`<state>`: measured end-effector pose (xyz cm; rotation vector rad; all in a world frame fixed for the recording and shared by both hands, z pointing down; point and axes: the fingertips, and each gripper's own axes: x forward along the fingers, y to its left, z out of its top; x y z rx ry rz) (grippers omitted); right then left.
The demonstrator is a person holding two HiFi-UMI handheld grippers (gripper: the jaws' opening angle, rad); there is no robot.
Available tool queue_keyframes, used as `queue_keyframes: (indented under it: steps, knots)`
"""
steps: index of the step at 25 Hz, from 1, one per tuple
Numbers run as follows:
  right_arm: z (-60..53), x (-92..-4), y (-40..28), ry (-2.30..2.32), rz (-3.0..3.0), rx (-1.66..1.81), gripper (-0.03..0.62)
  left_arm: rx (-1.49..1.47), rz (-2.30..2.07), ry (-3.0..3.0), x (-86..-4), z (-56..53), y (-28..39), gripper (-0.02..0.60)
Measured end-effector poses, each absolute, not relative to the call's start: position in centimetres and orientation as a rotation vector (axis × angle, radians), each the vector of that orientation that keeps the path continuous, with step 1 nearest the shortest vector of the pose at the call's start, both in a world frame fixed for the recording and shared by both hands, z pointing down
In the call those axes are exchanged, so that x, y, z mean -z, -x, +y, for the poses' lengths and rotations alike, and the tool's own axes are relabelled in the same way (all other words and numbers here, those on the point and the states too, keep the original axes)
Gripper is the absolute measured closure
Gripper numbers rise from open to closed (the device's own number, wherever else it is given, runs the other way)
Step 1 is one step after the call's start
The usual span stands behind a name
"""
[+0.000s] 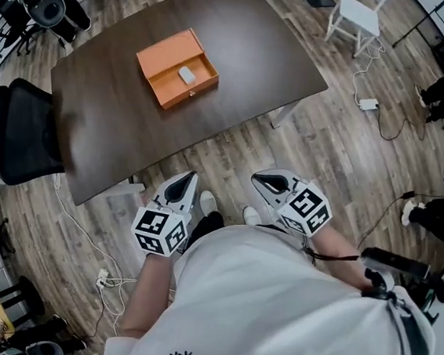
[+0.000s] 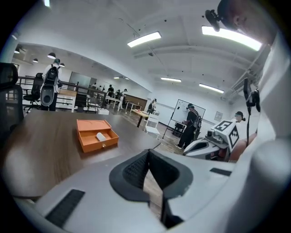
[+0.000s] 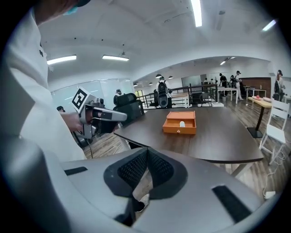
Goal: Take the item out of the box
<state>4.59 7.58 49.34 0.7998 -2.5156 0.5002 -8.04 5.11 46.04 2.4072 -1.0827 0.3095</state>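
Observation:
An open orange box point(image 1: 161, 53) sits on the dark brown table point(image 1: 245, 33), with a small white item point(image 1: 186, 75) lying inside it. The left gripper view shows the box point(image 2: 103, 145) and the item point(image 2: 100, 136) ahead on the tabletop. The right gripper view shows the box point(image 3: 178, 130) and the item point(image 3: 182, 123) farther off. My left gripper point(image 1: 186, 179) and right gripper point(image 1: 262, 181) hang close to my body, off the table's near edge and well short of the box. Both are shut with nothing in them, the left gripper point(image 2: 148, 153) and the right gripper point(image 3: 146, 151) each with pads meeting at the tips.
A black office chair point(image 1: 17, 139) stands at the table's left side. A white chair point(image 1: 357, 17) stands beyond the far right corner. Cables and a power adapter point(image 1: 368, 104) lie on the wooden floor to the right. People stand far back in the room point(image 2: 190, 123).

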Motion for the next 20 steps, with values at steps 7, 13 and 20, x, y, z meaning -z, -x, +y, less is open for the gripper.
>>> queue_keyframes:
  steps: [7,13,20]
  knots:
    - [3.4,-48.2,0.2,-0.912,-2.487,-0.485,0.591,-0.376,-1.050,-2.416,-47.6,-2.9,12.4,0.569]
    - [0.5,-48.9,0.0,-0.991,-2.436,-0.518,0.591,-0.373,-1.062,-2.337,-50.6,-10.2,13.5,0.538]
    - [-6.0,-49.2,-4.1,-0.980,-2.460,-0.511,0.591,-0.437,-1.135,-2.208,-54.5,-20.0,10.2,0.491]
